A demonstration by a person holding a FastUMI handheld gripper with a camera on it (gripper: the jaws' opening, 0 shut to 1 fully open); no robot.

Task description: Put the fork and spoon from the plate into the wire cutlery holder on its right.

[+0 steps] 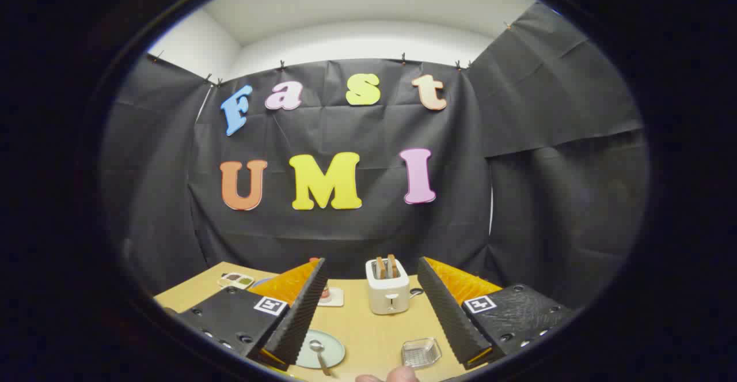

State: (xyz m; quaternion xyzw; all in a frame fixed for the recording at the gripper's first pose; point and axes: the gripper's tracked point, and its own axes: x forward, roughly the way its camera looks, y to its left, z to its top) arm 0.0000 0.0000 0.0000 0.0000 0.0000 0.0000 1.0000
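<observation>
Jaws: the gripper [371,307] is hanging above the table with its jaws standing wide apart and nothing between them; both ribbed black fingers [296,313] are showing, with orange backing behind them.
Table: the light wooden table [368,327] is lying below and ahead of the jaws, running back to the black cloth wall.
Plate: the pale green plate [334,350] is sitting on the table just under the inner edge of the left finger, partly covered by it.
Spoon: the spoon [318,354] is lying on the plate, bowl pointing away and handle running toward the near side. I cannot tell whether a fork is lying there too.
Holder: the wire cutlery holder [421,352] is sitting on the table to the right of the plate, apart from it, close to the inner edge of the right finger, and looking empty.
Toaster: a white toaster [388,292] with two slices standing in its slots is sitting beyond the jaws, between the two fingers.
Small items: a small coaster with a reddish object [328,297] is peeking out beside the left finger; a little tray of compartments [236,280] is lying farther left.
Person: a fingertip [397,375] is showing at the near side, just by the holder.
</observation>
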